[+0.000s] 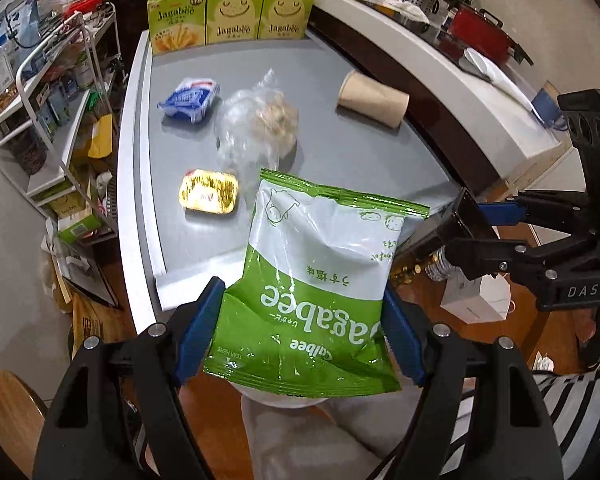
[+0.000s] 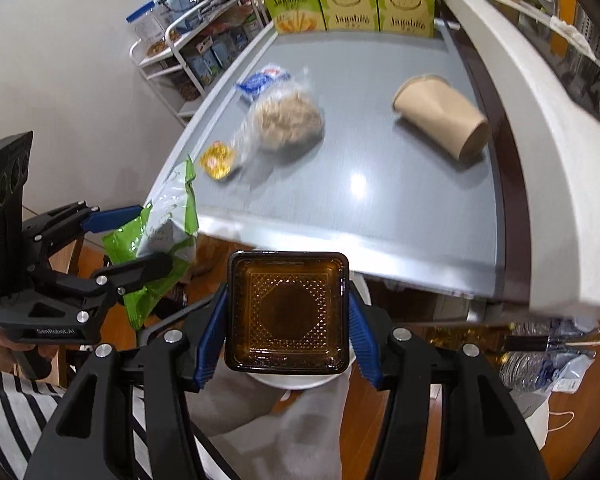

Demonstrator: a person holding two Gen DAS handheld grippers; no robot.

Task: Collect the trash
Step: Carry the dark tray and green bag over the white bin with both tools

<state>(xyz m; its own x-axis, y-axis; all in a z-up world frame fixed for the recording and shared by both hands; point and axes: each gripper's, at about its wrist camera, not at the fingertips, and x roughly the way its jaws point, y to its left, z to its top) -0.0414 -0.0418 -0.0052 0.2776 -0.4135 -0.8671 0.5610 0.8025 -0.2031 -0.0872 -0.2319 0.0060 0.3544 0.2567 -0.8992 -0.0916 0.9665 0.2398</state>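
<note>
**Trash in both grippers, more on the table**

Trash I hold now: my left gripper point(image 1: 304, 336) pinches a light, crinkly Jagabee bag point(image 1: 320, 280) by its sides; my right gripper point(image 2: 288, 320) clamps a stiff, brittle-looking brown plastic tray point(image 2: 287, 312). I judge the tipped paper cup point(image 2: 440, 116) light and crushable; grip it mid-wall.

a: bright indoor light, seemingly from overhead; a glare spot sits on the grey worktop point(image 2: 358, 184).
b: right view smears with motion blur; fisheye bends and darkens both views' edges.
</note>
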